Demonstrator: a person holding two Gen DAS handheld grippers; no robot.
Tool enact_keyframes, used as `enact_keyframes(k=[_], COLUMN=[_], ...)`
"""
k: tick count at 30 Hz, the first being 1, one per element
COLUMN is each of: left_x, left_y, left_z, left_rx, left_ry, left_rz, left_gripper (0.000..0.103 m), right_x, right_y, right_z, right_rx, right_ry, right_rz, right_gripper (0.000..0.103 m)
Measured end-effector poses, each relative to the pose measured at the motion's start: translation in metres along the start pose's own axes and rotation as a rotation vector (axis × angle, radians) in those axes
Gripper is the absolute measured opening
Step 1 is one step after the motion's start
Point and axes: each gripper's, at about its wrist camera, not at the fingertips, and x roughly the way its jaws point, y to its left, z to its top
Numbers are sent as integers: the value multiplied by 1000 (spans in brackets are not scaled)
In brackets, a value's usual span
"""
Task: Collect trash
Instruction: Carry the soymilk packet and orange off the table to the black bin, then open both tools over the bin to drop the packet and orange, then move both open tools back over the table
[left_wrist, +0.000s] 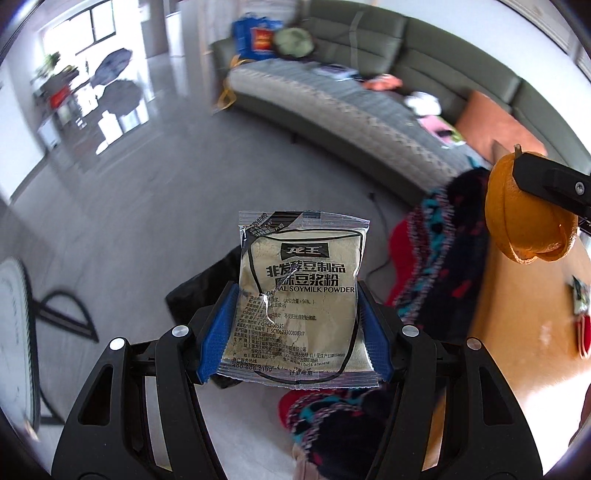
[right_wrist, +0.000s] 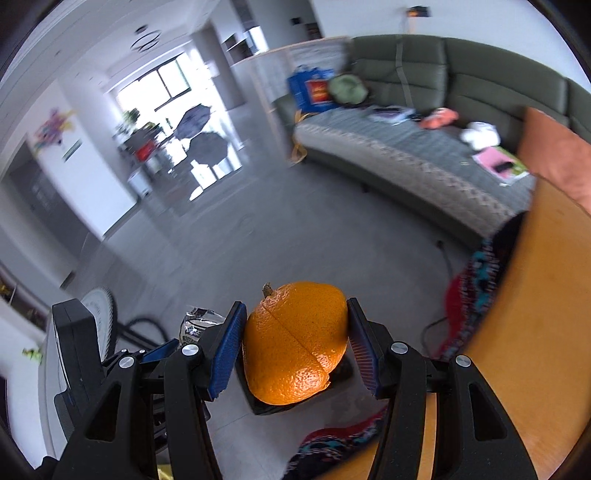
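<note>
My left gripper (left_wrist: 297, 291) is shut on a clear soymilk powder packet (left_wrist: 301, 295), its blue pads pressing both side edges; the packet stands upright above the grey floor. My right gripper (right_wrist: 295, 332) is shut on an orange peel (right_wrist: 295, 341), a hollow half shell with a stem on top, squeezed between the blue pads. In the left wrist view the same orange peel (left_wrist: 524, 210) shows at the right edge, held by a black finger of the right gripper. The left gripper's body (right_wrist: 74, 354) appears at the lower left of the right wrist view, with the packet's top (right_wrist: 199, 321) just visible.
A wooden table (right_wrist: 524, 332) lies to the right, with a red, black and patterned cloth (left_wrist: 443, 258) draped over its edge. A green sofa (right_wrist: 424, 147) with clutter runs along the far wall. A white fan (left_wrist: 14, 332) stands at the left on the grey floor (left_wrist: 147, 206).
</note>
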Motion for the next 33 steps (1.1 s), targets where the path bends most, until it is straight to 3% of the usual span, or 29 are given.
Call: enact_keyframes(k=[6,8,9,15,23,33], left_x=[7,11,10,12,19,4], left_y=[57,74,80,103,95,42], left_z=[-1,3,5,14,13,22], left_rx=[-102,-133,-145,-216,-200,-100], left_ry=[21,29,27,14,24,-19], left_rz=[81,125,139,166,145,93], left_gripper=[66,91,97,97,97,97], right_x=[45,59,63,66,58,12], right_y=[51,65,69,78,58,17], right_z=[15,26,31,40,34,26], right_rx=[-71,-78,-82,-93,-55,0], right_ry=[62,69,64,46,52,-8], right_rz=[64,65,62,78,62,9], right_gripper=[61,73,74,74,74,74])
